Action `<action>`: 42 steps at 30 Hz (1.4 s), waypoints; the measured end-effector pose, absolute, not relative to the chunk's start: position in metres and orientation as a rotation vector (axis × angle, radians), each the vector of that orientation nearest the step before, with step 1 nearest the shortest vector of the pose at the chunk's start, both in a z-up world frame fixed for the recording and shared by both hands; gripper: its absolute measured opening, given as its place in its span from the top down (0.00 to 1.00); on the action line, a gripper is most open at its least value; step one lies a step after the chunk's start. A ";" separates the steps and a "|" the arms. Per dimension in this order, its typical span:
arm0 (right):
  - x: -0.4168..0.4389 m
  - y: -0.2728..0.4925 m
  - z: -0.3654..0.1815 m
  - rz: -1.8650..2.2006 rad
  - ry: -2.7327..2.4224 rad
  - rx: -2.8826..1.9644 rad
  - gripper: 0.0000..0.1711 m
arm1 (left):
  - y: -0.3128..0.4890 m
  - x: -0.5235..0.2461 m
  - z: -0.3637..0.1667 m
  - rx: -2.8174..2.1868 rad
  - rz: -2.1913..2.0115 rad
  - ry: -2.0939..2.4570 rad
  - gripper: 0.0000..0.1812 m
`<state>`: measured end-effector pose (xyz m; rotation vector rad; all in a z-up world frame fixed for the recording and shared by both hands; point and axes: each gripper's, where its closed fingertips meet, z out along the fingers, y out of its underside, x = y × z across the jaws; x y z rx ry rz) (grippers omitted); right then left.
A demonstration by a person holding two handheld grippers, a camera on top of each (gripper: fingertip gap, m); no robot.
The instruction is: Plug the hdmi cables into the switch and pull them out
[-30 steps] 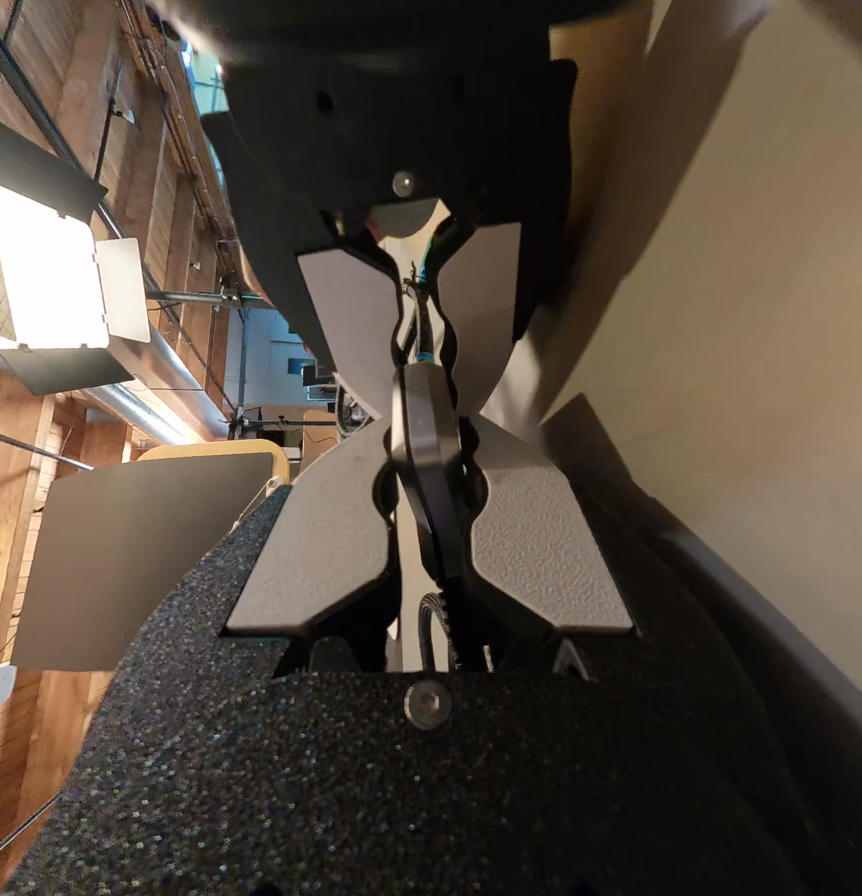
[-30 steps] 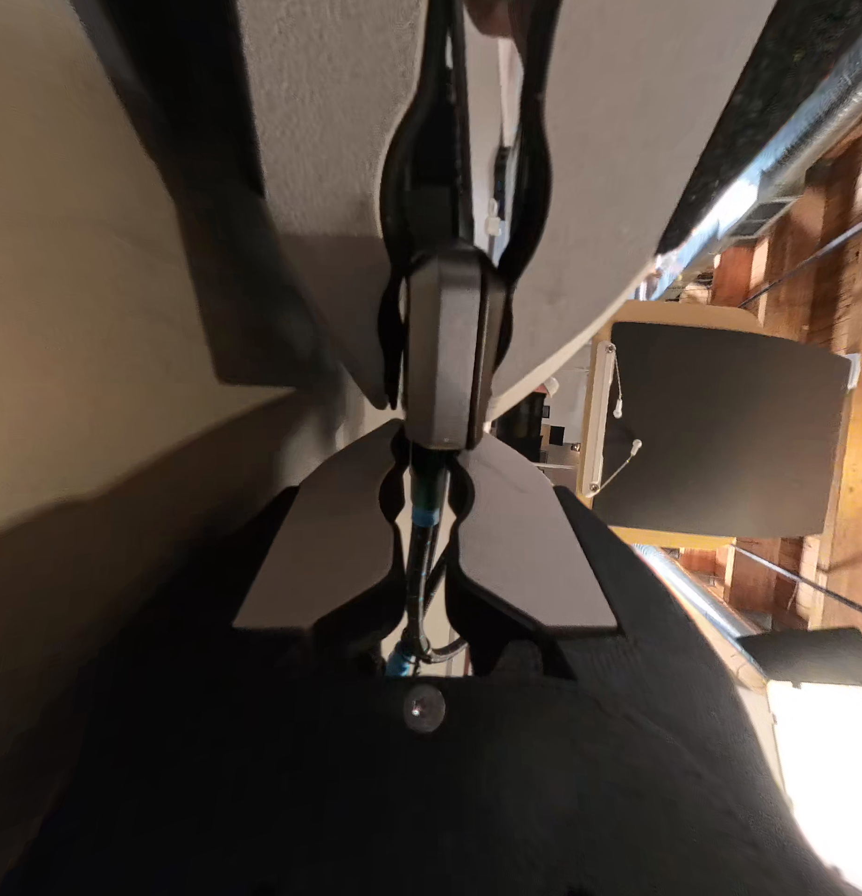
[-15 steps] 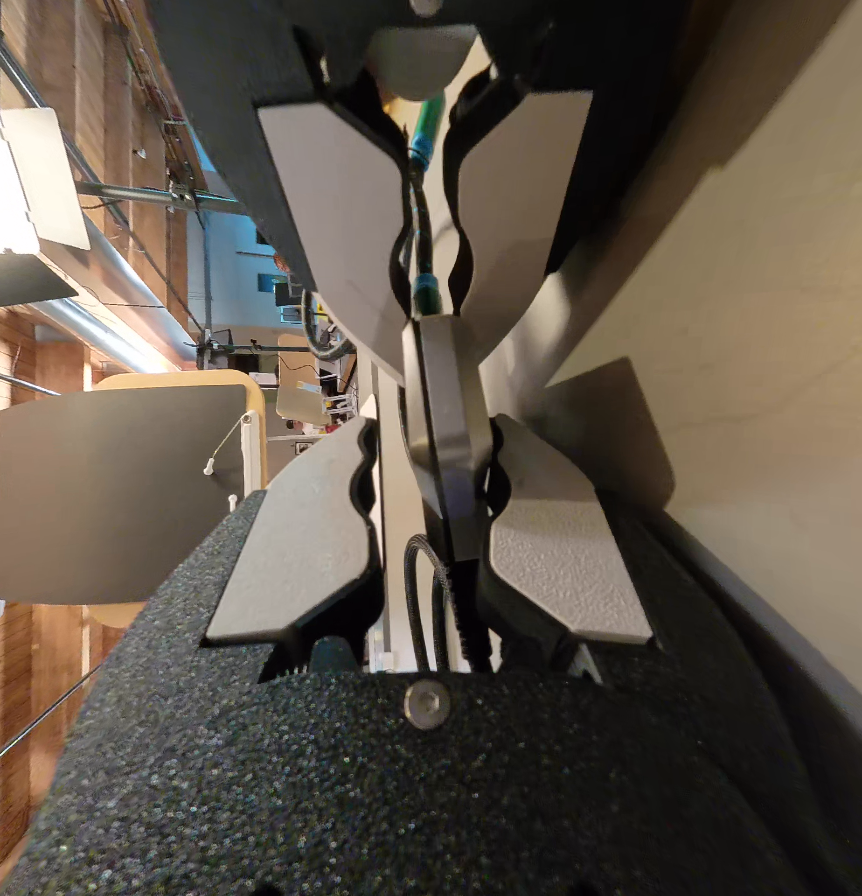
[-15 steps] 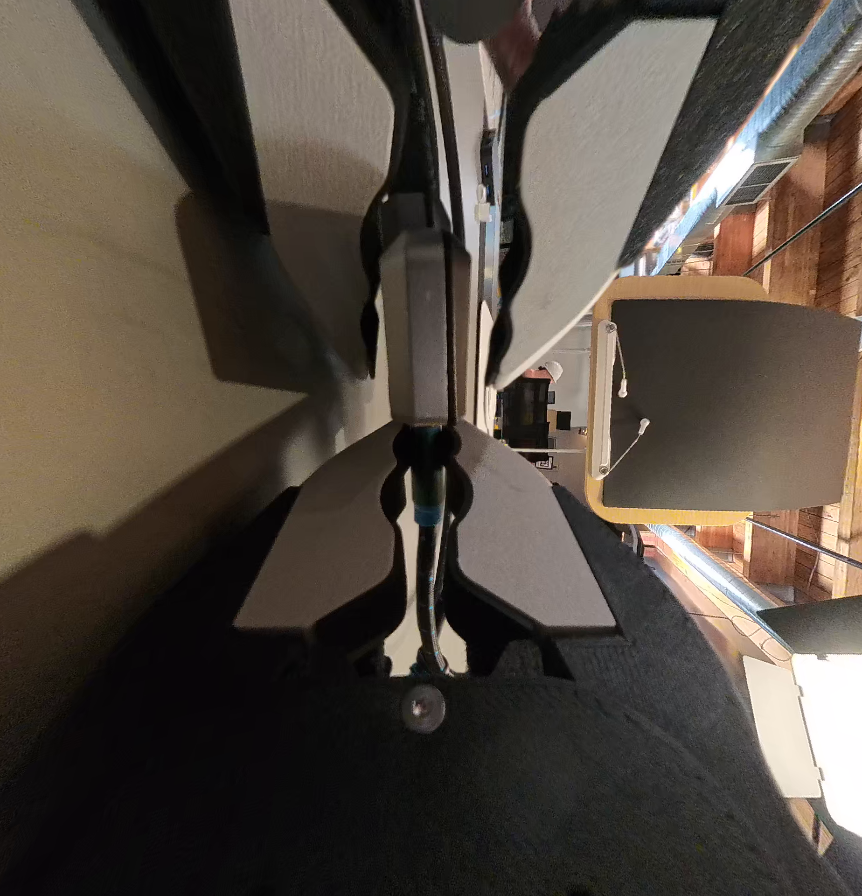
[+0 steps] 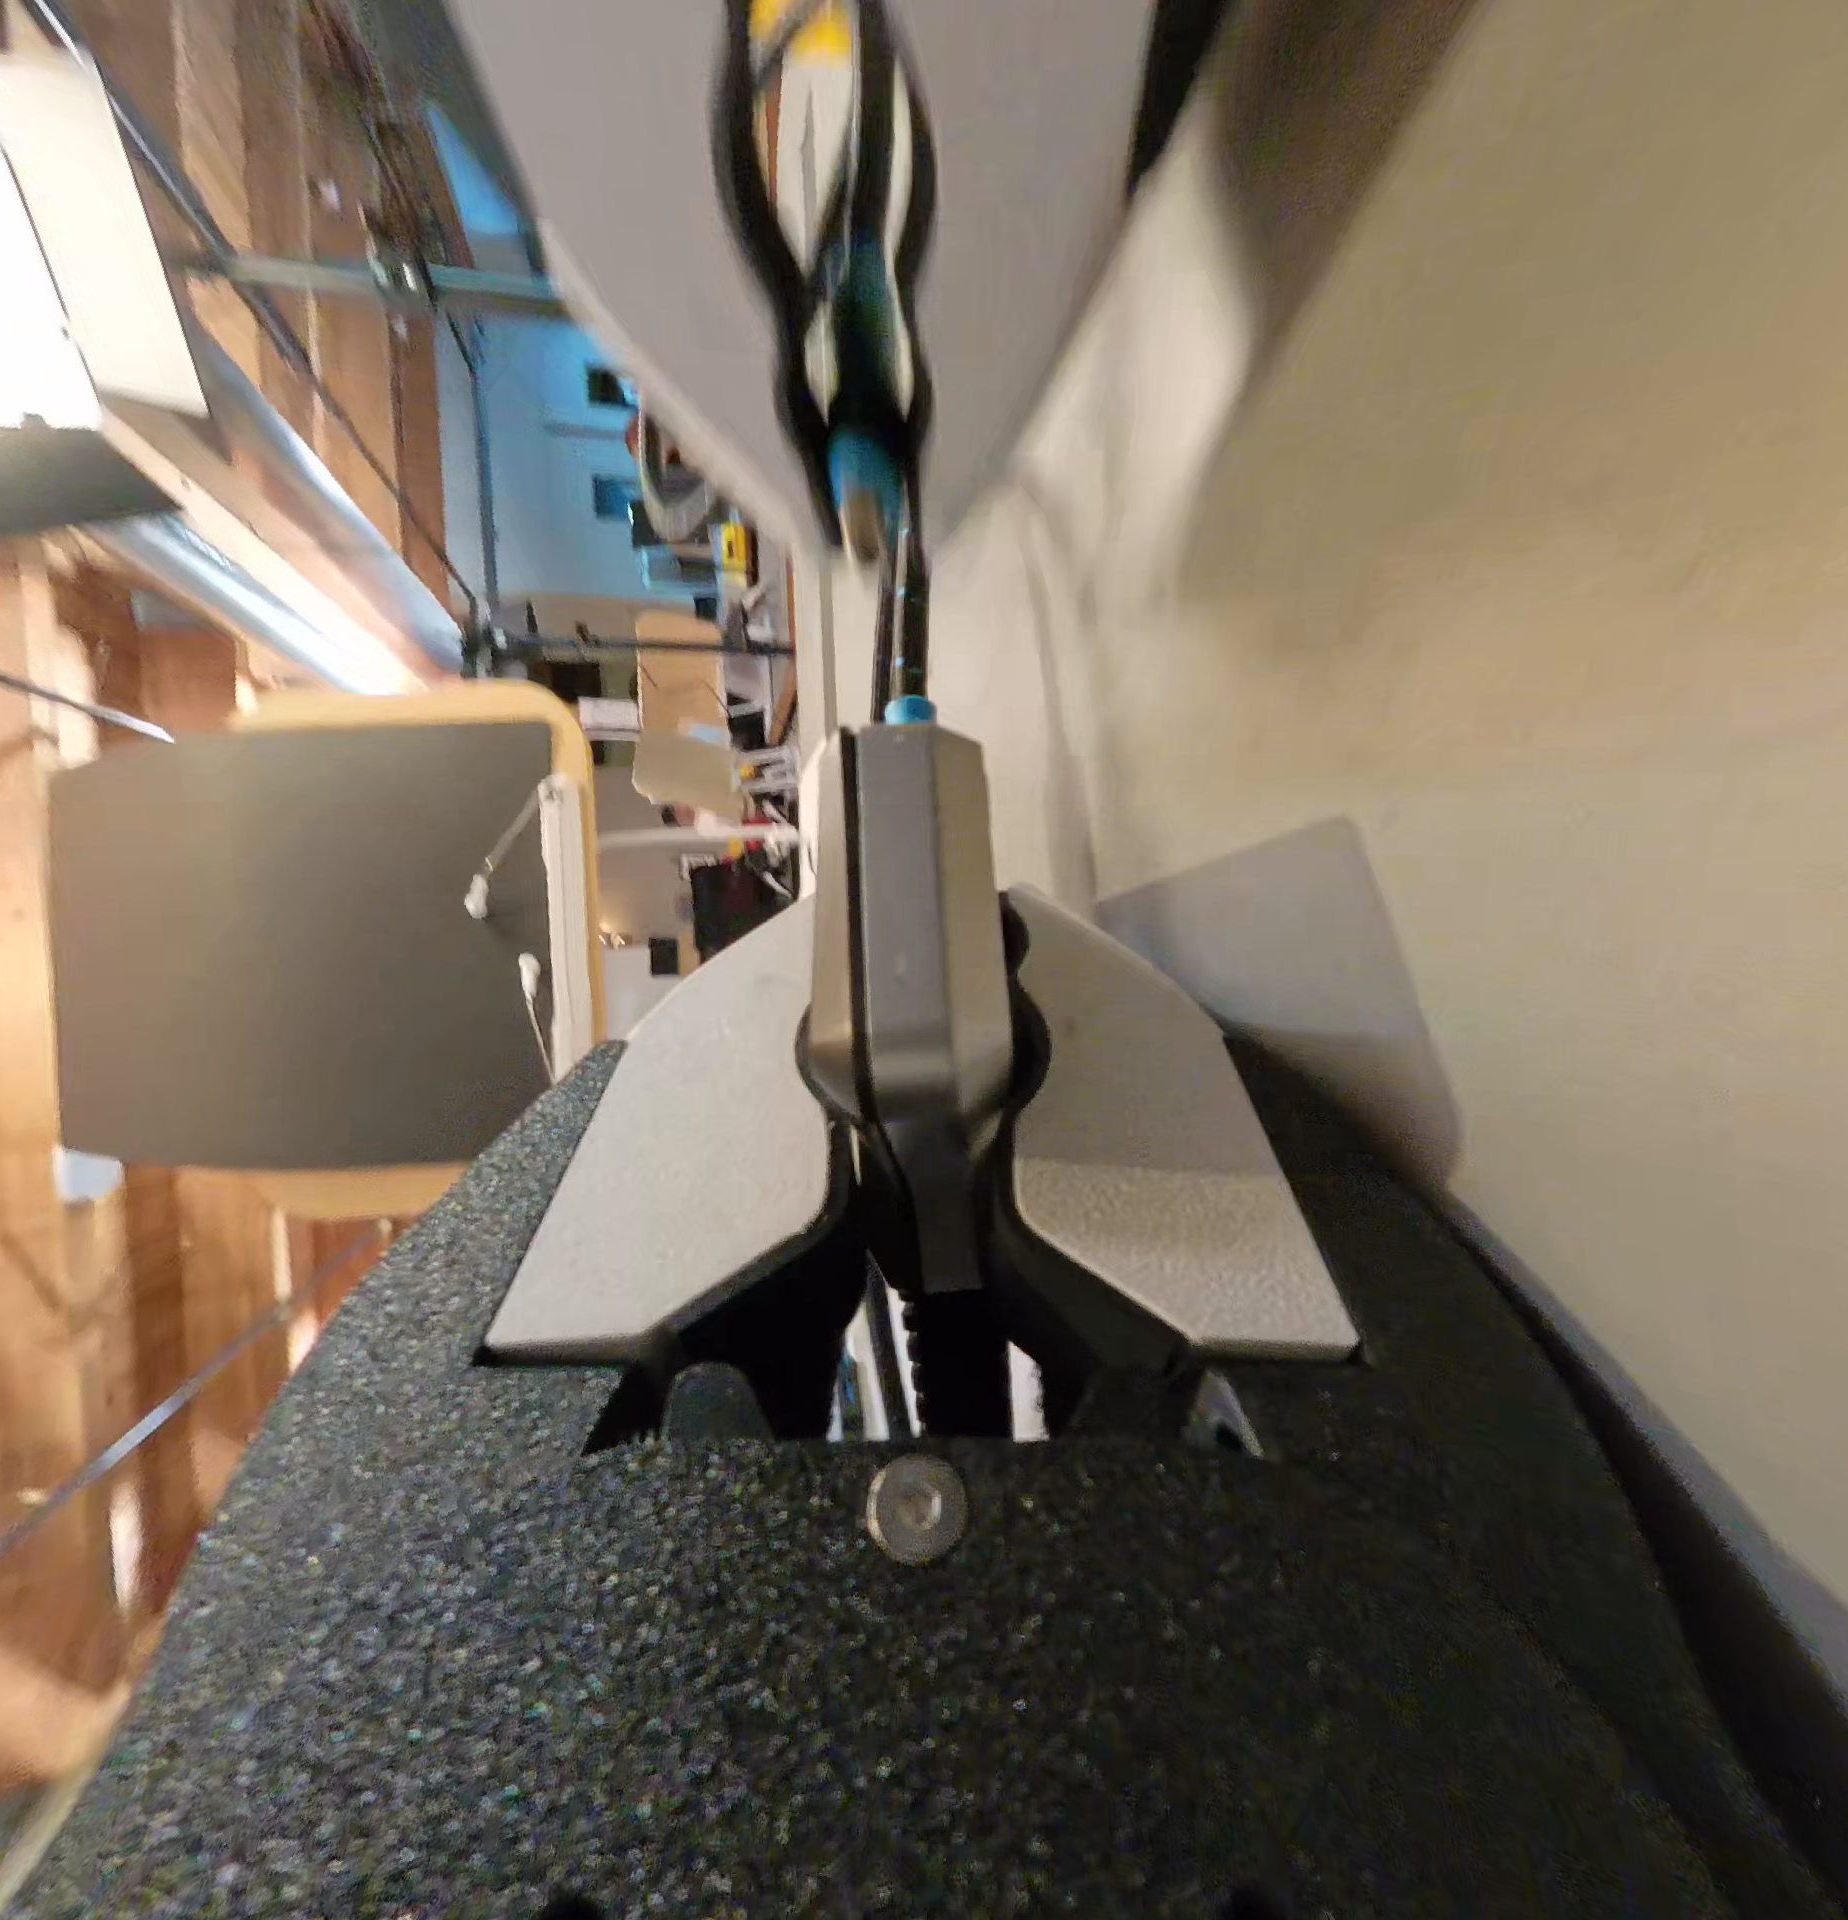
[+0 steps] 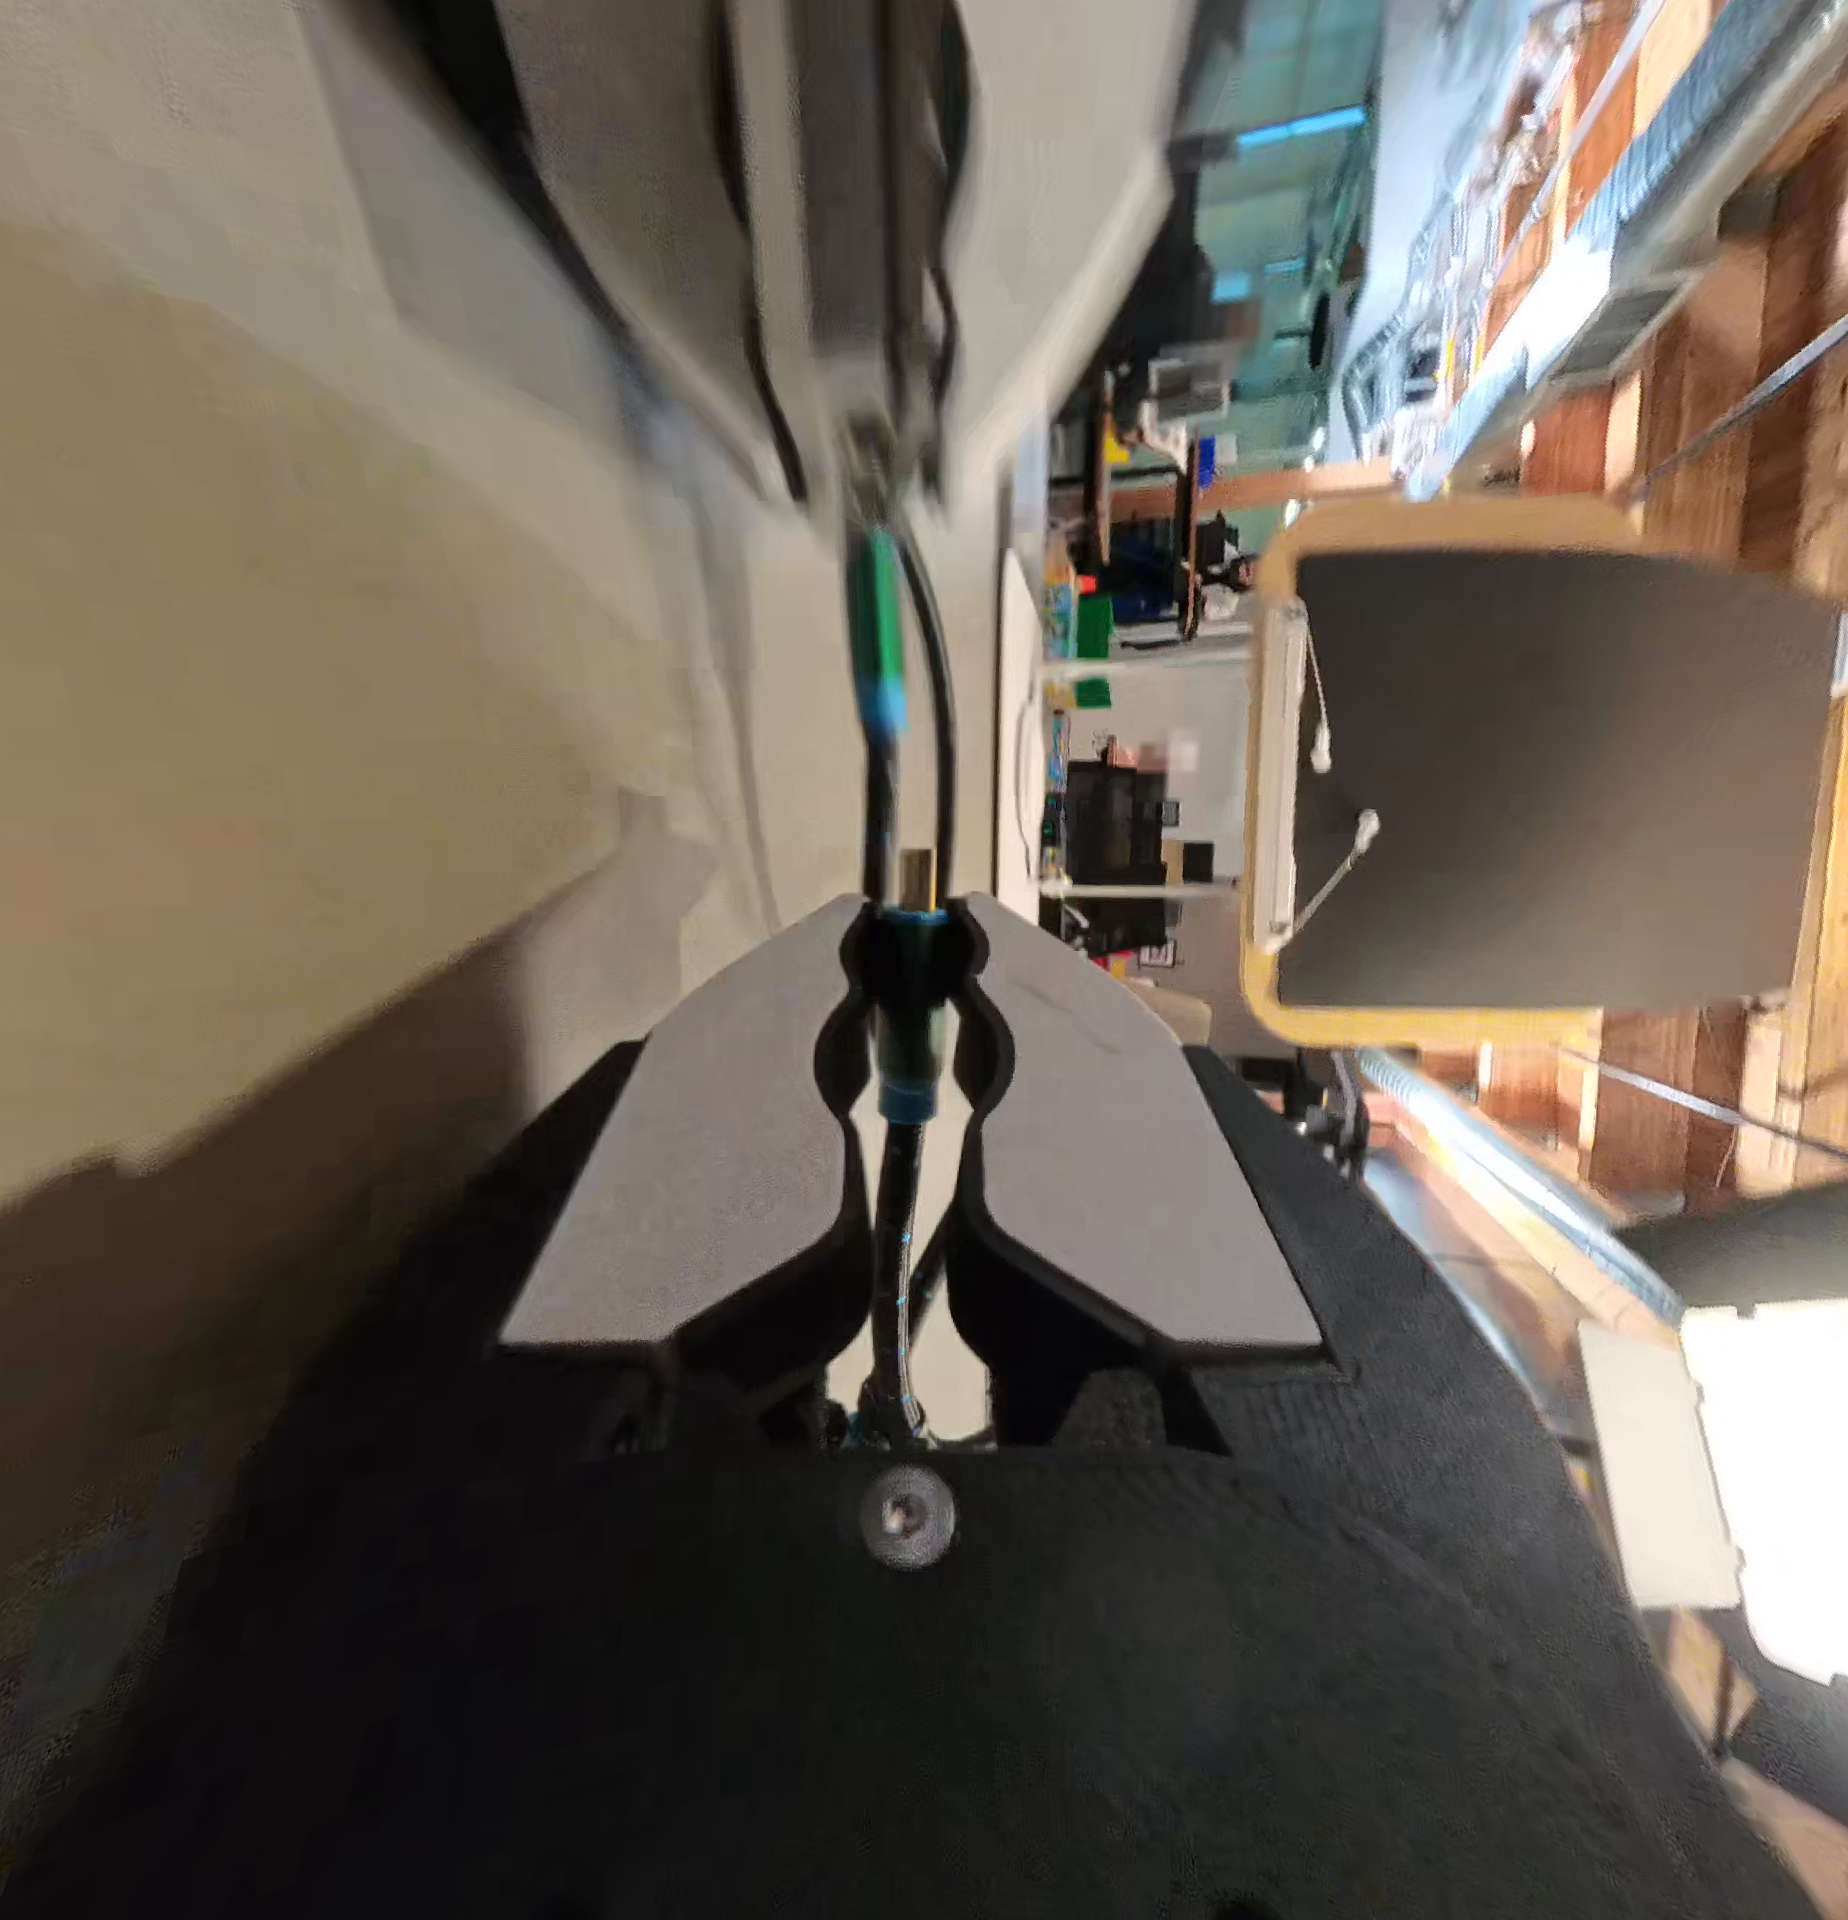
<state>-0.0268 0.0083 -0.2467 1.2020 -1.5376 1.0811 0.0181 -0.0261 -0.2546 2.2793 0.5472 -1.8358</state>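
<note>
In the left wrist view my left gripper point(image 5: 904, 914) is shut on the dark grey HDMI switch point(image 5: 899, 935). One cable with a blue collar point(image 5: 904, 712) is plugged into the switch's far end. My right gripper point(image 6: 912, 904) is shut on the black body of an HDMI plug point(image 6: 904, 1029), whose bare metal tip point(image 6: 915, 878) points at the switch with a gap between. In the left wrist view the right gripper point(image 5: 858, 312) is blurred, above and apart from the switch. The plugged cable shows green and blue in the right wrist view point(image 6: 878, 644).
Both views are turned sideways. The beige table top point(image 5: 1522, 623) runs along one side, and also shows in the right wrist view point(image 6: 276, 623). A chair with a dark back and wooden rim point(image 6: 1574, 779) stands beyond. A bright light panel point(image 6: 1813, 1455) is at the edge. Tip to tip, the grippers are about 7 centimetres apart.
The right gripper has drawn its plug out of the switch and the two grippers have moved apart. The left fingers, loose half a second ago, now clamp the switch.
</note>
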 end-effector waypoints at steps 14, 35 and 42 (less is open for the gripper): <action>-0.059 0.022 -0.186 1.132 -1.407 0.991 0.93 | -0.056 0.017 -0.252 2.267 -1.874 0.667 0.86; -0.312 0.175 -0.158 0.631 -1.949 -0.097 0.91 | -0.056 0.012 -0.252 2.262 -1.863 0.698 0.86; -0.305 0.169 -0.139 0.735 -1.863 -0.095 0.82 | -0.056 0.010 -0.251 2.254 -1.865 0.690 0.86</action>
